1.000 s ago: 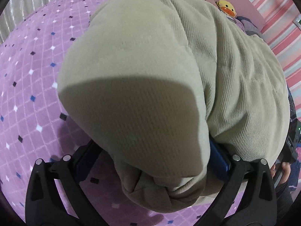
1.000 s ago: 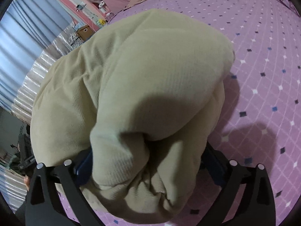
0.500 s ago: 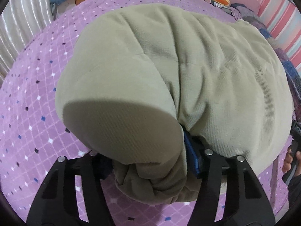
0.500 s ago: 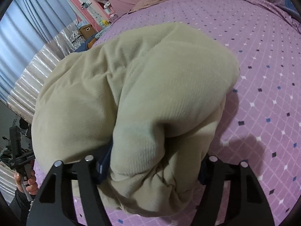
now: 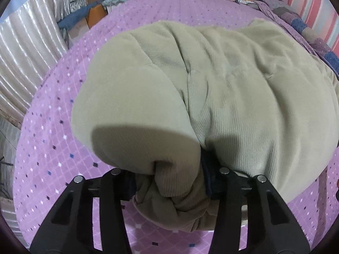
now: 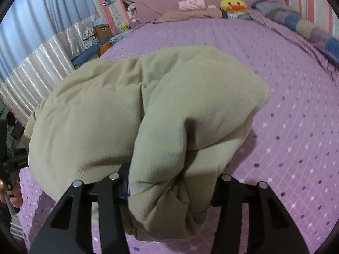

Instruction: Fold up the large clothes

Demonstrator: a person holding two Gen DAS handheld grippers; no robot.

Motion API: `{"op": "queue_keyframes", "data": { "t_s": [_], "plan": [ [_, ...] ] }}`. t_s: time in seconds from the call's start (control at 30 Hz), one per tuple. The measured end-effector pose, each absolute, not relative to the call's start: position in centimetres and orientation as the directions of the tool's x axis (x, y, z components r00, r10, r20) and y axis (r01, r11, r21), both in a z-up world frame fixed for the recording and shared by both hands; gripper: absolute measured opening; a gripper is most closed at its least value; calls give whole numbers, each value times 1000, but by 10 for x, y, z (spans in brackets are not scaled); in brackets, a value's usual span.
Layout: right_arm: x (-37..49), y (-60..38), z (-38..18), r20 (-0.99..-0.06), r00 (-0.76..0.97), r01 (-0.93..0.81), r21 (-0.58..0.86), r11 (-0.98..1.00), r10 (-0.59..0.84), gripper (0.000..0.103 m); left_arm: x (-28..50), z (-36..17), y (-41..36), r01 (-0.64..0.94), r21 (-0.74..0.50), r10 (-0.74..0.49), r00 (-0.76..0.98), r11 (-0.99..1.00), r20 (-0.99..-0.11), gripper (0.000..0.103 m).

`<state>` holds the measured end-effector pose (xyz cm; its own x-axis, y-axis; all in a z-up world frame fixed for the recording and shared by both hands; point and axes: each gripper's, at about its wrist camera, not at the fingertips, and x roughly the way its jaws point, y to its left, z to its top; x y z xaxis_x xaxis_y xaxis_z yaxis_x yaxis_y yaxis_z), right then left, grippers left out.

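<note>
The left tool (image 5: 169, 192) was closed on a thick bunch of the beige garment (image 5: 243, 89), and the right tool (image 6: 169, 192) was clamped on another bunched part of the same garment (image 6: 89, 116). The cloth hung between both tools and spread over the purple bed cover (image 5: 53, 114) with small diamonds. At the far end of the bed, a yellow duck toy (image 6: 233, 4) lay near a pink folded cloth (image 6: 191, 3). Silver curtains (image 5: 27, 48) stood beside the bed.
</note>
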<state>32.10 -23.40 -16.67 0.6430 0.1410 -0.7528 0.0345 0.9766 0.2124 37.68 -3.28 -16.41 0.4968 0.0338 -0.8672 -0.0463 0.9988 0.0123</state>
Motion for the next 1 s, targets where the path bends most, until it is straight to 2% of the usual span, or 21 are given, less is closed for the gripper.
{"op": "queue_keyframes", "data": {
  "t_s": [0.13, 0.27, 0.57, 0.73, 1.0],
  "plan": [
    [316, -228, -142, -715, 682, -1, 204, 979, 150, 49, 366, -144, -36, -22, 60, 62, 547, 998, -835, 46],
    [310, -218, -117, -671, 724, -45, 188, 981, 162, 48, 365, -129, -41, -15, 58, 56, 564, 998, -824, 45],
    [278, -202, -74, -593, 788, -117, 120, 986, 166, 48, 333, -108, -54, 4, 18, 12, 613, 1000, -790, 45],
    [246, -213, -57, -569, 810, -106, 99, 989, 143, 48, 312, -105, -74, 19, -45, -48, 612, 999, -790, 45],
    [183, -236, -46, -556, 824, -74, 82, 994, 107, 48, 259, -98, -109, 68, -69, -97, 622, 995, -777, 45]
  ]
}}
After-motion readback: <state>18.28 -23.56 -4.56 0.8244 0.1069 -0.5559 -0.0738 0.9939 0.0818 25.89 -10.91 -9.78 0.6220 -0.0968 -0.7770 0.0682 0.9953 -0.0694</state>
